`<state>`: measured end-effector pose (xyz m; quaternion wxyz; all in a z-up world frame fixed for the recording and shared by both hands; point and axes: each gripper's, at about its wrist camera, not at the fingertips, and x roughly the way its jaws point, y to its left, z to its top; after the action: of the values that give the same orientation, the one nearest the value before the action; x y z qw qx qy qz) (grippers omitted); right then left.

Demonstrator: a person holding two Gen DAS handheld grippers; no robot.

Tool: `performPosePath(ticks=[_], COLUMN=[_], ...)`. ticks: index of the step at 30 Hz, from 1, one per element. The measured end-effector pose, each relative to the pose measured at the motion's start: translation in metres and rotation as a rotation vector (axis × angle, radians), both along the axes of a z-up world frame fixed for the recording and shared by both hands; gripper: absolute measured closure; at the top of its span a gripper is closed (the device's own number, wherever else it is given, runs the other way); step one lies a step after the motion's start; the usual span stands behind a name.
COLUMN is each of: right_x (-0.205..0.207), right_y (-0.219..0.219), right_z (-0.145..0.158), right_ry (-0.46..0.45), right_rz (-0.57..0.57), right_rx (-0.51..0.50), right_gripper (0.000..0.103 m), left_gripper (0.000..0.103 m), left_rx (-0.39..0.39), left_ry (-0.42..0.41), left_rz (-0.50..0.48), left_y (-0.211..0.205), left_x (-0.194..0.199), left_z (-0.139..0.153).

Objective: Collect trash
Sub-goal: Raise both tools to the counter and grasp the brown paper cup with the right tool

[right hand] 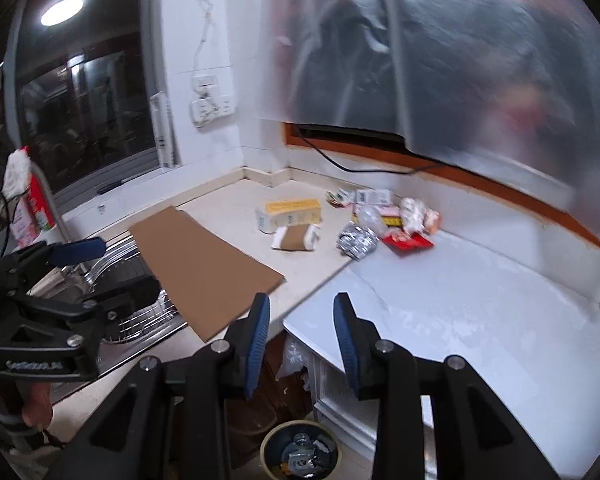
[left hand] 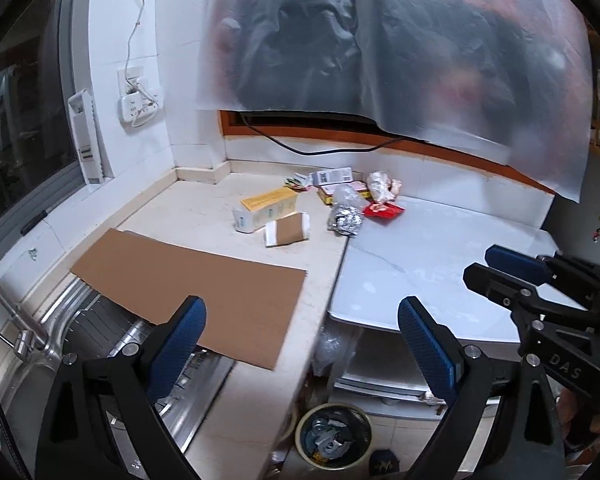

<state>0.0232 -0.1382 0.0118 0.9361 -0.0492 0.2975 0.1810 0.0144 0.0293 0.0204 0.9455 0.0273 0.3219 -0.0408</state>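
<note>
Looking down over the counter (left hand: 204, 216) corner, I am holding both grippers above its near edge with nothing in either: the left gripper (left hand: 302, 322) is standing with its jaws wide apart, and the right gripper (right hand: 302, 320) is showing a narrower gap between its blue pads (right hand: 259, 344), also bare. I judge I am keeping them high like this to take in the whole spread before choosing a first piece. The trash is lying in a loose heap toward the back corner under the window: a yellow-topped carton (left hand: 266, 210), a small brown-and-white box (left hand: 287, 230) just in front of it, crumpled foil (left hand: 345, 219), a red wrapper (left hand: 384, 210) and a few more packets (right hand: 374, 197) behind, some touching one another. The bin (right hand: 300, 454) is sitting on the floor below the gap between counter and white table (left hand: 440, 264), already holding some scraps. A flat cardboard sheet (left hand: 196, 292) is lying across the counter and over the sink (left hand: 36, 364) edge, between my left gripper and the heap, so I am expecting to reach over it. A cable (left hand: 312, 148) is trailing along the sill behind.
</note>
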Motion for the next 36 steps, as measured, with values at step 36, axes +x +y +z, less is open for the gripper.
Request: performPosePath(ticks=[36], right_x=[0.322], right_y=[0.117], right_z=[-0.133], right_ry=[0.230], right_rz=[0.797], right_rx=[-0.411], right_gripper=[0.059], left_gripper=[0.007], left_rx=[0.059], left_ry=[0.304], left_rz=[0.542], left_y=[0.051], left_x=[0.223], left_z=[-0.076])
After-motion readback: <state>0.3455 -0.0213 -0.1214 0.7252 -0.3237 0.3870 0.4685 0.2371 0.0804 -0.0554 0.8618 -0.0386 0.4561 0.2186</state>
